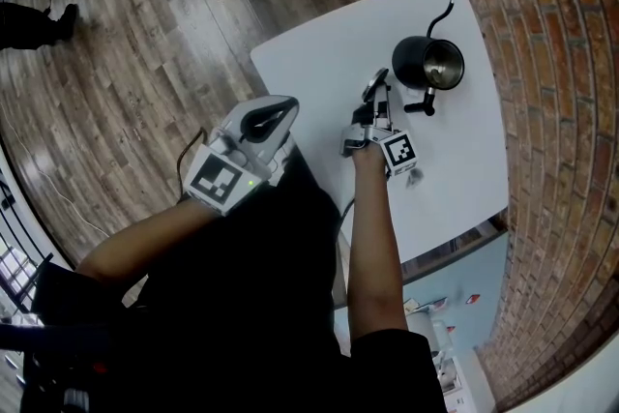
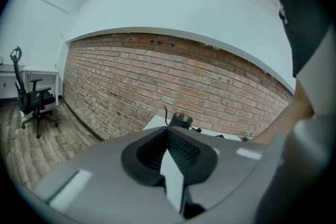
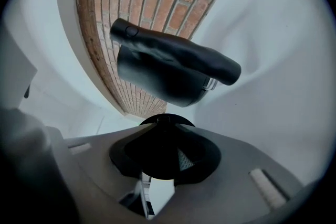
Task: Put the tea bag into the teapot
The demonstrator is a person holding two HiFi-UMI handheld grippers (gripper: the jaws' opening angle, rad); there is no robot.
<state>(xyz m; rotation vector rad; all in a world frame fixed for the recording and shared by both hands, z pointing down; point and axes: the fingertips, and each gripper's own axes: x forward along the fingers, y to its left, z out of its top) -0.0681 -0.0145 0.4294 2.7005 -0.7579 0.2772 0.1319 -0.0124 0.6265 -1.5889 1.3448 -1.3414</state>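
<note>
Left tongs [image 2: 168,139] sit shut; right tongs [image 3: 167,128] clamp a black lid [image 3: 157,160] near the open teapot [image 1: 411,63]

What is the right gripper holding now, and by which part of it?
The right gripper holds the round black teapot lid between its jaws, seemingly across the rim; the exact contact is hidden.

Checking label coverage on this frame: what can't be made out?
- Tea bag: not identifiable in any view. The pale wedge between the shut jaws of the left gripper, left gripper view, could be it or housing.
- Small grey thing on the table, head view: too small.
- Teapot contents, head view: too small, glare.
</note>
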